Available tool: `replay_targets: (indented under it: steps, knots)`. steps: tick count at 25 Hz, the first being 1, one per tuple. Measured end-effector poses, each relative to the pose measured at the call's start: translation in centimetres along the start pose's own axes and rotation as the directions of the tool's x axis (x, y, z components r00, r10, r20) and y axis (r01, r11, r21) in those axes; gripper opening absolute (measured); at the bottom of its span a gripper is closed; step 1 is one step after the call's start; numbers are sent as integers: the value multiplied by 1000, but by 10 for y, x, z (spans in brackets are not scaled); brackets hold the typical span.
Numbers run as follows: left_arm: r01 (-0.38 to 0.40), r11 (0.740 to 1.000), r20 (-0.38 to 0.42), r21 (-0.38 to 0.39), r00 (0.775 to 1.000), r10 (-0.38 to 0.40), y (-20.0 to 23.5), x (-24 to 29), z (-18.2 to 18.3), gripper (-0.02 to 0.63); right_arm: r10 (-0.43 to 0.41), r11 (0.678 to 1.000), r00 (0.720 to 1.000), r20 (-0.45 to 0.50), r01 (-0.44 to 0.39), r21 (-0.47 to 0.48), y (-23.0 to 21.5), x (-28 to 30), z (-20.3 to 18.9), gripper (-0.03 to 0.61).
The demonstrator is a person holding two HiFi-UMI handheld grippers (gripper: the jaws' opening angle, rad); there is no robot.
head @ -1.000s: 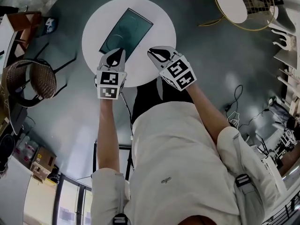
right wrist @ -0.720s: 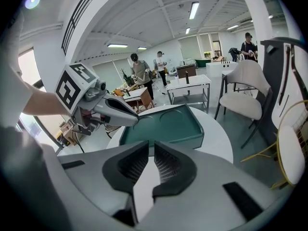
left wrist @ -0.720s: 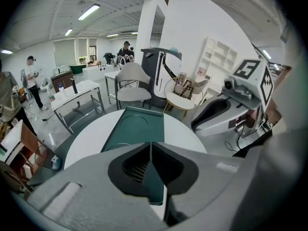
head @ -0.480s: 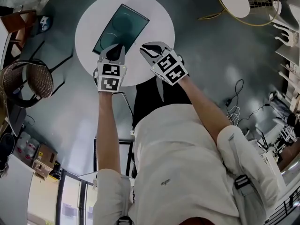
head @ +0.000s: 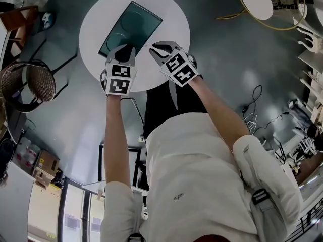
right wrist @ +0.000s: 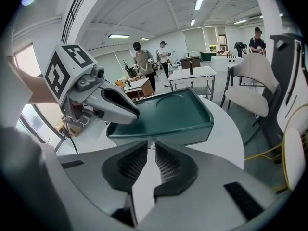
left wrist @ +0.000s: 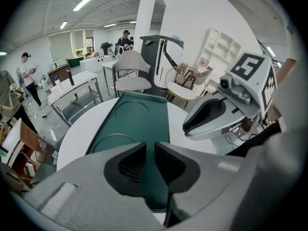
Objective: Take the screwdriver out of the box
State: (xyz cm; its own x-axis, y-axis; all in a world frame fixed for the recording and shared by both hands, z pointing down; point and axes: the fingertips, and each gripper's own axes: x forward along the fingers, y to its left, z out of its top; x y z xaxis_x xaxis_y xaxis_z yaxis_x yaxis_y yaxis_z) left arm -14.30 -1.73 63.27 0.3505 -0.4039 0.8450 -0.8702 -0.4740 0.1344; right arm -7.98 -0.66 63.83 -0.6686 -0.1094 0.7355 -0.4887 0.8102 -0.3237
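A dark green box (head: 130, 29) with round embossings on its top lies on the white round table (head: 169, 16). No screwdriver shows in any view. My left gripper (head: 124, 48) hangs over the box's near end (left wrist: 139, 119), its jaws a narrow slit apart with nothing between them. My right gripper (head: 160, 48) is just right of it, over the table beside the box's near corner (right wrist: 168, 114). Its jaws are opening, and nothing is between them. Each gripper shows in the other's view: the right gripper (left wrist: 192, 126) and the left gripper (right wrist: 129, 113).
A wicker chair (head: 30, 84) stands left of the table. A second round table with a gold wire rim (head: 262, 1) is at the top right. Cables (head: 252, 117) lie on the floor at the right. A white chair (right wrist: 252, 88) and people at benches (right wrist: 142, 61) are beyond.
Both grippers have sunk toward the table and closed in on the box's near end; the left one now overlaps its edge in the head view.
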Motion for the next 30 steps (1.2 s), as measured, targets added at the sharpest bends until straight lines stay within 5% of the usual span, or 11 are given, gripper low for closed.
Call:
replay_targets:
  steps: [30]
  knots:
    - [-32,999,-48,-2,998,32,7,21,14,43,-2,996,997,-76,-5,-93,-3,47,-16,103]
